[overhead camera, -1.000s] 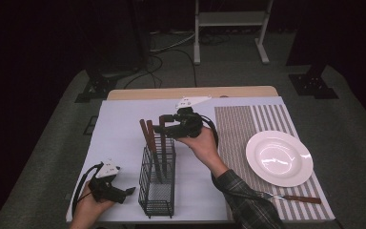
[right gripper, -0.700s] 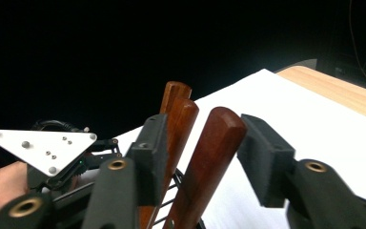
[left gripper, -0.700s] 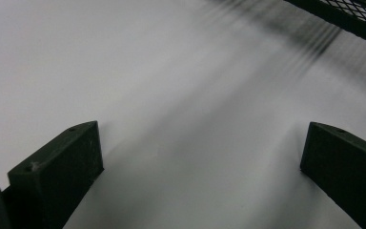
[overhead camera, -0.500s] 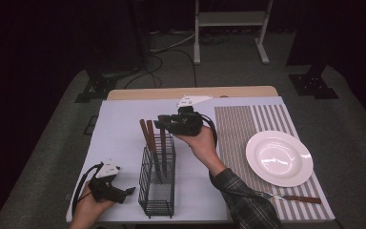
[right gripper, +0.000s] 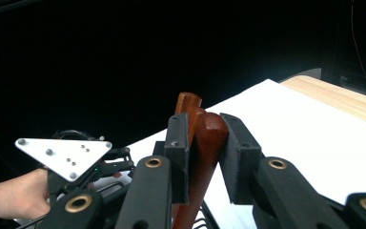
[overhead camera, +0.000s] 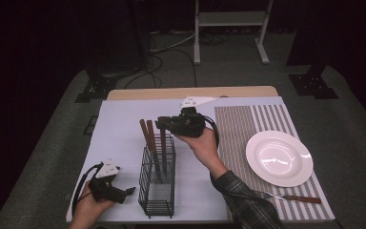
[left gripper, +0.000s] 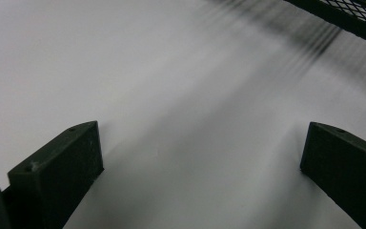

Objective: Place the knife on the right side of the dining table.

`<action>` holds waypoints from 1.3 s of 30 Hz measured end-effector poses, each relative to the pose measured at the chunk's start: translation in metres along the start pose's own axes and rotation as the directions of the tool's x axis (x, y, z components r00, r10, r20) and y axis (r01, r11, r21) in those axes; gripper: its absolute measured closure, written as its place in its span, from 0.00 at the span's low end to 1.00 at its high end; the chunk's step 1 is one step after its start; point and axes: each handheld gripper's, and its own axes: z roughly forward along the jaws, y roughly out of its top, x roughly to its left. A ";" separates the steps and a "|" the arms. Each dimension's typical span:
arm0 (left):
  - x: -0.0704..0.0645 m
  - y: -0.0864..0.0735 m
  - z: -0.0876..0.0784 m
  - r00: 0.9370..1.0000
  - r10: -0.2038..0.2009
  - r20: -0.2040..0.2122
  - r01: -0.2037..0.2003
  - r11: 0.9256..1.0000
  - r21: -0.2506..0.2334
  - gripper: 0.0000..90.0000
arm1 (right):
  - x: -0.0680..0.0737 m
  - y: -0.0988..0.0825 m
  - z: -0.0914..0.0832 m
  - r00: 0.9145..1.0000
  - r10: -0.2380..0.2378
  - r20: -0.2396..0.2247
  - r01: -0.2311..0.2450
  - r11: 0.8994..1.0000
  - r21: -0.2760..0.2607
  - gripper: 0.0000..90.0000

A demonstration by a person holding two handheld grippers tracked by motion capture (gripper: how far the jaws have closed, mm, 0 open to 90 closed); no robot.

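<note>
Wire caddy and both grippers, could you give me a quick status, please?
Right gripper just closed on wooden handle standing in wire caddy. Left gripper open, empty, low over white mat. Two more handles alongside.

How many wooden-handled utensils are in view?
4: three brown wooden-handled utensils standing in the black wire caddy; one wooden-handled fork lying below the white plate.

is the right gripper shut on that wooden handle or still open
Shut on it. The right gripper has just been closing, and both pads press the wooden handle standing in the wire basket.
</note>
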 end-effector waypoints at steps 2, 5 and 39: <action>0.000 0.000 0.000 1.000 0.000 0.000 0.000 1.000 0.000 0.00 | 0.001 -0.001 -0.001 1.000 0.002 -0.007 -0.002 1.000 -0.008 0.83; 0.000 0.000 0.000 1.000 0.000 0.000 0.000 1.000 0.000 0.00 | 0.005 -0.002 -0.006 1.000 0.000 -0.028 -0.001 1.000 -0.022 0.84; 0.000 0.000 0.000 1.000 -0.001 0.001 0.001 1.000 0.000 0.00 | 0.034 0.032 -0.032 0.994 -0.080 -0.075 0.069 0.988 -0.135 0.89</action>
